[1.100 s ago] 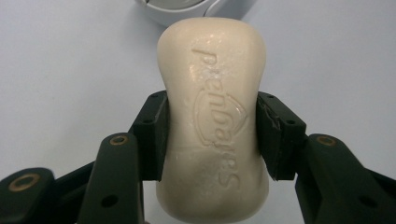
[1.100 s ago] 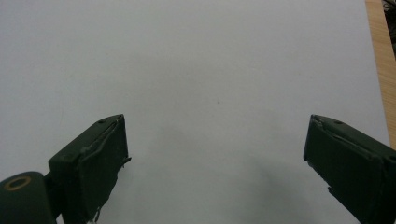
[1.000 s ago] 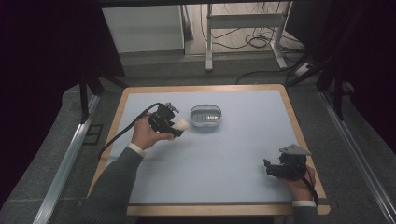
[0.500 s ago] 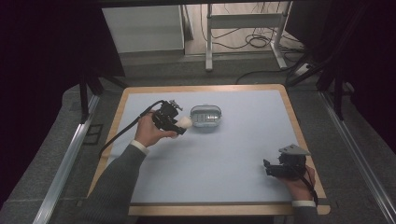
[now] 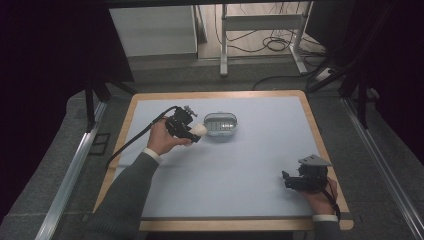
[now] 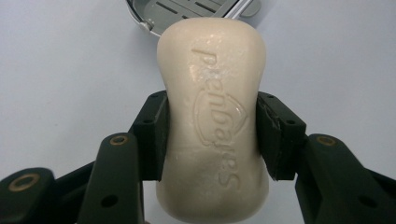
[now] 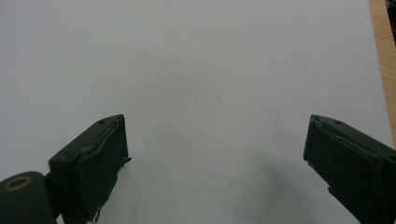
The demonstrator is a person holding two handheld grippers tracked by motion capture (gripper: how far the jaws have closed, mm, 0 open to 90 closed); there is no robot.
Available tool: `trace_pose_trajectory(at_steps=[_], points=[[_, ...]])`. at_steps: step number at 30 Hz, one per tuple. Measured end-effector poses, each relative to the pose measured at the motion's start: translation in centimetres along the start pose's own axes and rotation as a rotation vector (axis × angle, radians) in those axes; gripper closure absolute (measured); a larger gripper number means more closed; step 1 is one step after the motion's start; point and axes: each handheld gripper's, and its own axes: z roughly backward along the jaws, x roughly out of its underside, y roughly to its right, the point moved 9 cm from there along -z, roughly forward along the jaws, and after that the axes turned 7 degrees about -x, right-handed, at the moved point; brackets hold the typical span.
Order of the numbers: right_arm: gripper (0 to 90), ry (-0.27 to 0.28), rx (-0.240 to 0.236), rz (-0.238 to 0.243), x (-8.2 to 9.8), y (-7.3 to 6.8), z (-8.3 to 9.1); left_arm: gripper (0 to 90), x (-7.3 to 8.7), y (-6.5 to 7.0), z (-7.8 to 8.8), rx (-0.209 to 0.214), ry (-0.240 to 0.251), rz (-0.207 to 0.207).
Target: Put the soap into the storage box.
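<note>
Cream embossed soap bar [image 6: 212,121] sits clamped in left gripper [image 6: 212,135]; right gripper [image 7: 215,163] gapes wide over matte tabletop [image 7: 210,60].

My right gripper [image 7: 215,163] looked down on the pale sheet [image 7: 201,60] that covered the table. My two black jaws rose from the bottom edge and stood wide apart, one at the lower left and one at the lower right, with bare sheet between them and nothing held. A faint shadow lay on the sheet between the jaws. A brass-coloured screw [image 7: 17,183] showed on the left jaw's arm. A strip of wooden table edge [image 7: 384,56] ran down the right side.
</note>
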Motion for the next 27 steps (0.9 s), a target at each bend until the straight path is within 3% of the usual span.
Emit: trace_pose_trajectory(at_steps=[13, 16, 27], points=[[6.1, -0.004, 0.002, -0.001, 0.1, 0.1, -0.1, 49.6, -1.4, -0.1, -0.6, -0.007, -0.013, -0.034], [6.1, -0.003, 0.001, -0.003, 0.1, 0.1, 0.0, 49.6, -1.7, -0.1, -0.8, 0.009, -0.011, -0.024], [6.1, -0.004, 0.001, -0.006, 0.2, 0.3, -0.1, 49.6, -2.2, -1.1, -1.3, 0.005, -0.024, -0.019]])
